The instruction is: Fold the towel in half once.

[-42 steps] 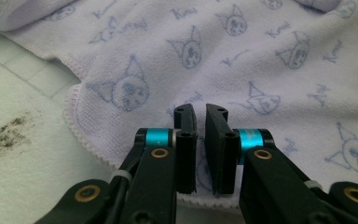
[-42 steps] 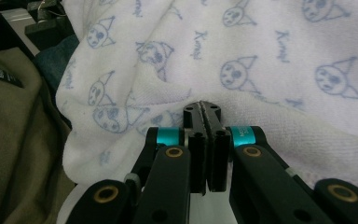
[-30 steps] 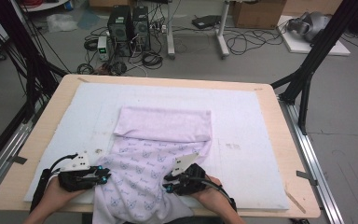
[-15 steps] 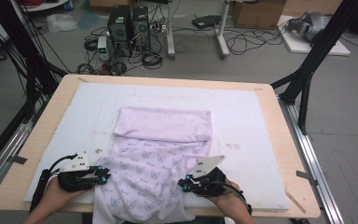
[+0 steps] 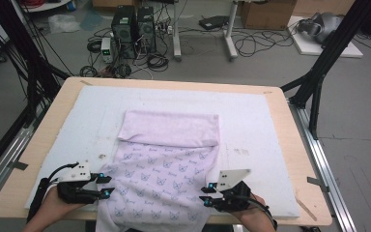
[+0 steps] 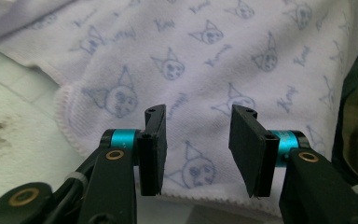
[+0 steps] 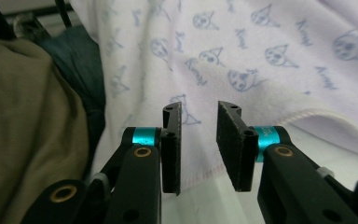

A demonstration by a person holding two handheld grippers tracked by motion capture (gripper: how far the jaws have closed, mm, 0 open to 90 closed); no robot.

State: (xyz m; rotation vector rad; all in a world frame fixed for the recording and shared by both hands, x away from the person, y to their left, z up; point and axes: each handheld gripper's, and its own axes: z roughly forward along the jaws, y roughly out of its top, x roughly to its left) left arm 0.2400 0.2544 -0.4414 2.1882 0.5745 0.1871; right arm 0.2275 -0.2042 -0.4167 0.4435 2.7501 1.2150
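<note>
Since the earlier frame the right gripper [image 5: 206, 193] has slid outward along the near table edge, from over the towel's print to its right hem, while the left gripper [image 5: 107, 185] sits where it was, at the left hem. Both sets of jaws have just been opening. In the left gripper view the jaws stand apart over the towel [image 6: 205, 60] with cloth behind the gap, not pinched; in the right gripper view the jaws are likewise apart, the hem running under them and nothing clamped.

Each gripper probably sits at a near side of the towel [image 5: 169, 164] to take both edges for the next fold, since the far end is already folded back, plain side up.

Beneath the towel lies a white mat [image 5: 251, 116] on the table [image 5: 174, 83], with dark smudges left of the towel. Its near end hangs over the table edge toward the person's lap, which may hamper a clean grasp. Beyond the table, computers [image 5: 133, 24] and cables sit on the floor.
</note>
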